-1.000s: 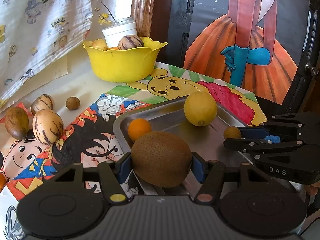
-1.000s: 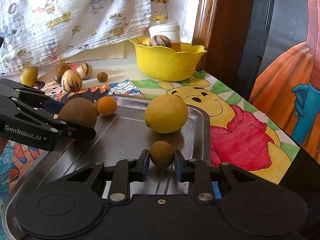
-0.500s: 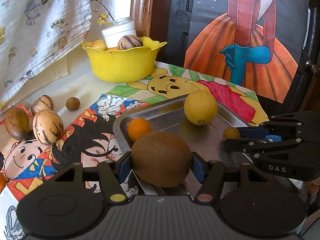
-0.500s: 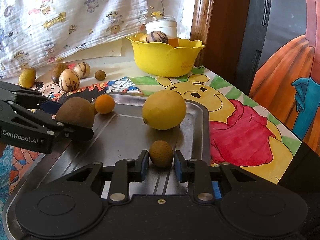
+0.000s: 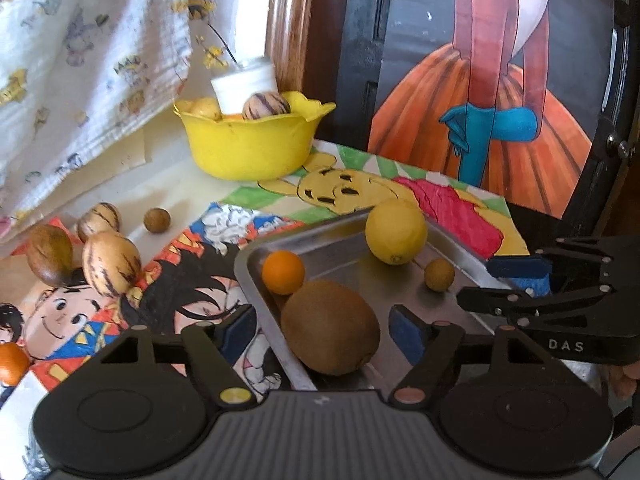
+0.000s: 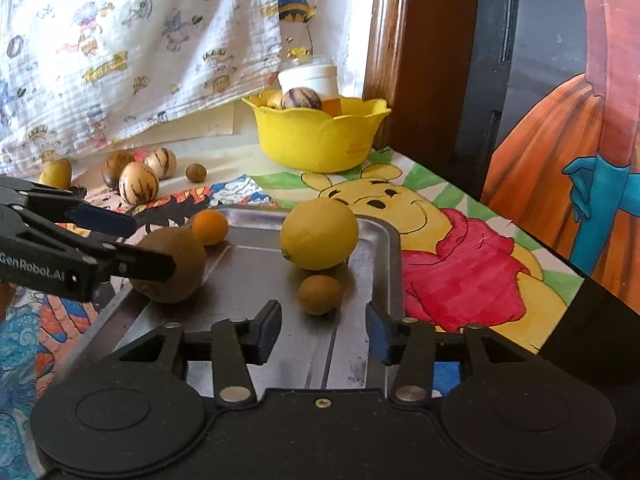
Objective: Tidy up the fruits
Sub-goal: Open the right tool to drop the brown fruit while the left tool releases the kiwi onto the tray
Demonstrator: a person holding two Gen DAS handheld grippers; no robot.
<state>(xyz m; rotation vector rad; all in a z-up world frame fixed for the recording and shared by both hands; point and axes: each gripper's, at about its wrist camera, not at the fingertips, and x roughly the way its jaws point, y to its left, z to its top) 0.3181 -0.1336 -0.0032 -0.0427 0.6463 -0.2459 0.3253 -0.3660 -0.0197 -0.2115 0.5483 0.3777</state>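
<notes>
On the steel tray (image 6: pixel 376 240), my left tongs (image 5: pixel 320 330) spread wide around the kiwi (image 5: pixel 330 328) lying at its near edge, my right tongs (image 6: pixel 324 330) wide too, small brown fruit (image 6: pixel 320 294) free just ahead, beside the lemon (image 6: pixel 319 239).

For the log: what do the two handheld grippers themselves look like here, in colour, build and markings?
Both are matte black plastic with skeletal linkage arms, round silver or brass pivot pins and blue pads on the jaws. The left gripper has white "GenRobot.AI" lettering on its side; the right gripper reads "DAS". Each body has two round raised discs. No cables or sleeves show.
</notes>
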